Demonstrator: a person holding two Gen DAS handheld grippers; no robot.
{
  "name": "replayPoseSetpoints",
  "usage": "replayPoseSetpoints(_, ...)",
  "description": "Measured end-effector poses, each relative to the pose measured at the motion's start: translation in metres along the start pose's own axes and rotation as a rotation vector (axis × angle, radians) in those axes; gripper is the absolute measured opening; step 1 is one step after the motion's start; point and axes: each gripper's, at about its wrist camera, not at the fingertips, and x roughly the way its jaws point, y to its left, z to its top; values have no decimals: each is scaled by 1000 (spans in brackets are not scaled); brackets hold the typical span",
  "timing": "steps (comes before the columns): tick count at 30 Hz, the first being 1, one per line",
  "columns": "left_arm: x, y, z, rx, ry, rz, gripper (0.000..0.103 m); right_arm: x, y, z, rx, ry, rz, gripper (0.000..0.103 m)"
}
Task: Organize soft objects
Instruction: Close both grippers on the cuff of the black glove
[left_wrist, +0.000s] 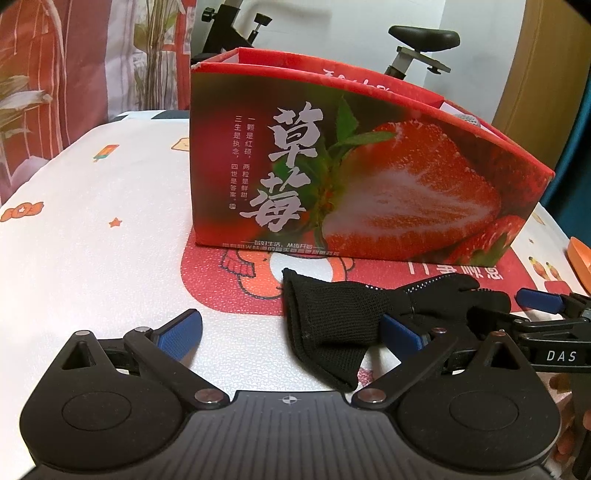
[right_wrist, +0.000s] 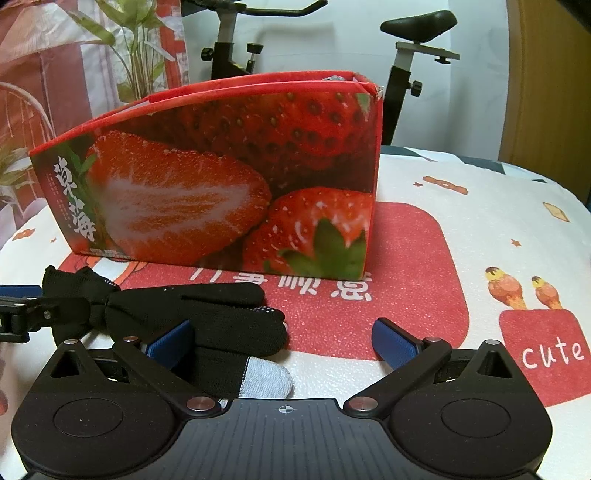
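Note:
A black knit glove (left_wrist: 343, 314) lies on the patterned table cover in front of a red strawberry-print box (left_wrist: 351, 177). My left gripper (left_wrist: 291, 332) is open; the glove's cuff lies by its right finger, between the jaws. In the right wrist view the same glove (right_wrist: 207, 317) lies at the left, with a grey fingertip near the camera. My right gripper (right_wrist: 284, 339) is open, and the glove's fingers lie over its left finger. The box (right_wrist: 229, 184) stands open-topped behind it. The right gripper's blue pads (left_wrist: 539, 300) show at the right edge of the left wrist view.
An exercise bike (right_wrist: 406, 55) stands behind the table. A grey item (left_wrist: 467, 119) peeks over the box rim. An orange object (left_wrist: 580, 262) sits at the table's right edge. A curtain and a plant are at the back left.

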Motion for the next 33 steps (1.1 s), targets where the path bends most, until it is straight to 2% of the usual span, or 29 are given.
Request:
replayPoseSetpoints(9,-3,2,-1,-6,-5,-9,100,0,0,0,-6,0,3,103)
replayPoseSetpoints(12,-4,2,0,-14,-4,-11,84,0,0,0,-7,0,4,103)
replayPoseSetpoints(14,-7,5,2,-40,-7,-35,69,0,0,0,-7,0,5,103)
replayPoseSetpoints(19,-8,14,5,-137,-2,-105,56,0,0,0,-7,0,5,103)
replayPoseSetpoints(22,-5,17,7,-180,-1,-125,54,0,1,0,-10,0,6,103)
replayPoseSetpoints(29,1,16,9,-203,-21,-134,53,1,0,1,-17,0,14,103)
replayPoseSetpoints(33,3,18,12,-229,-26,-165,53,1,0,1,-17,0,14,103)
